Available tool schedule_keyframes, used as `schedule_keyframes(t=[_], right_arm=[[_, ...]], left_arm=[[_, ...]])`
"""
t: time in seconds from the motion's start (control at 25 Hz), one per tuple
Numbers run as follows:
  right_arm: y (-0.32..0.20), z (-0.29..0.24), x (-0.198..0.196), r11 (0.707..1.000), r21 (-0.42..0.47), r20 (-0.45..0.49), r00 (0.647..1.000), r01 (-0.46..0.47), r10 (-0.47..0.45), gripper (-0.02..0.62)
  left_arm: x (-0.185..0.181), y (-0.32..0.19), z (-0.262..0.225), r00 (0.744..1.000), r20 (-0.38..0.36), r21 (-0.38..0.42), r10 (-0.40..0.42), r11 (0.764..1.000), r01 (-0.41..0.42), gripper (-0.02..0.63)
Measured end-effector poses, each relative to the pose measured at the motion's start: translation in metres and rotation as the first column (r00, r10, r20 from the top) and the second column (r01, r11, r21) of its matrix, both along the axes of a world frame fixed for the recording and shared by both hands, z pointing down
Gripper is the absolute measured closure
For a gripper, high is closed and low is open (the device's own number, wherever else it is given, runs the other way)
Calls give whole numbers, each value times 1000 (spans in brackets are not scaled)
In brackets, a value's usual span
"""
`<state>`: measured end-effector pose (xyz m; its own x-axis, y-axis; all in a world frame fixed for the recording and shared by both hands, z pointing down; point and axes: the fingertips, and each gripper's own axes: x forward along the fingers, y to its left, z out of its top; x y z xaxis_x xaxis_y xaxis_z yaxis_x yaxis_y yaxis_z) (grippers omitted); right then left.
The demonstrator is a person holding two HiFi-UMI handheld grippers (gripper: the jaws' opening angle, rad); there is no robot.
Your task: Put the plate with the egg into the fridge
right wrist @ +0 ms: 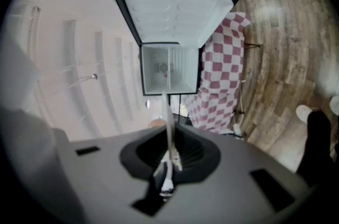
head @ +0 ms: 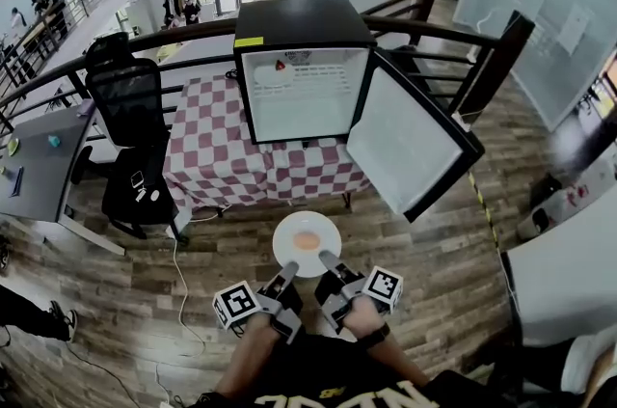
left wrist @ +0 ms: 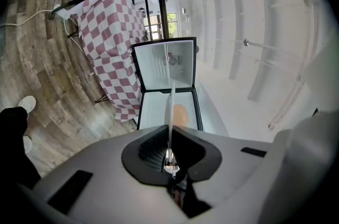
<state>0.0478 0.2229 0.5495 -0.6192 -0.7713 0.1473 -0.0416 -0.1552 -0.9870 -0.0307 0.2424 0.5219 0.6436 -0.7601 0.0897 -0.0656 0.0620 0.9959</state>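
Head view, near edge: person's forearms, a gripper in each hand, marker cubes facing up.

Left gripper (head: 289, 269): jaws closed on the near-left rim of the plate (head: 287, 232). Left gripper view confirms this. The pads of the left gripper (left wrist: 169, 150) pinch the thin white plate (left wrist: 170, 106), seen edge-on, with the egg (left wrist: 180, 114) showing just right of the rim.

Right gripper (head: 326, 257): jaws closed on the near-right rim. In the right gripper view the right gripper (right wrist: 170, 157) is clamped on the plate (right wrist: 167, 114), again seen edge-on.

Plate is held level between the two grippers, in the air above the wood floor (head: 424, 281). Egg (head: 307, 241) sits at its centre, pale orange. Plate is in front of the fridge and well apart from it, not inside.

Beyond the plate: table (head: 217, 155) with a red-and-white checked cloth. The small black fridge (head: 299, 20) stands on it, white interior with a wire shelf. A pale round item lies on the shelf's left part; cannot tell what it is. Door (head: 410, 146) is swung wide open to the right, its white lining facing the camera.

Left of the table: black mesh chair (head: 130, 107) and a grey desk (head: 39, 155).

Behind the table: dark railing (head: 434, 35). Beyond it a lower hall with people standing, too small to tell more.
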Motion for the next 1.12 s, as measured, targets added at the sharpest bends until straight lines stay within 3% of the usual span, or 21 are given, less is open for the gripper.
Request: schedule_keyframes(t=[0.68, 0.96, 1.12], right_arm=[[-65, 4, -74, 1000, -29, -27, 1000, -6, 6, 555], [-74, 15, -65, 995, -79, -45, 998, -55, 51, 555], [-88, 12, -60, 995, -69, -35, 997, -73, 71, 555]], left_arm=[[-75, -68, 7, 1000, -27, -6, 12, 1000, -12, 574], [-66, -79, 21, 997, -52, -56, 53, 997, -56, 574], [-60, -97, 16, 996, -28, -28, 86, 996, -87, 574]])
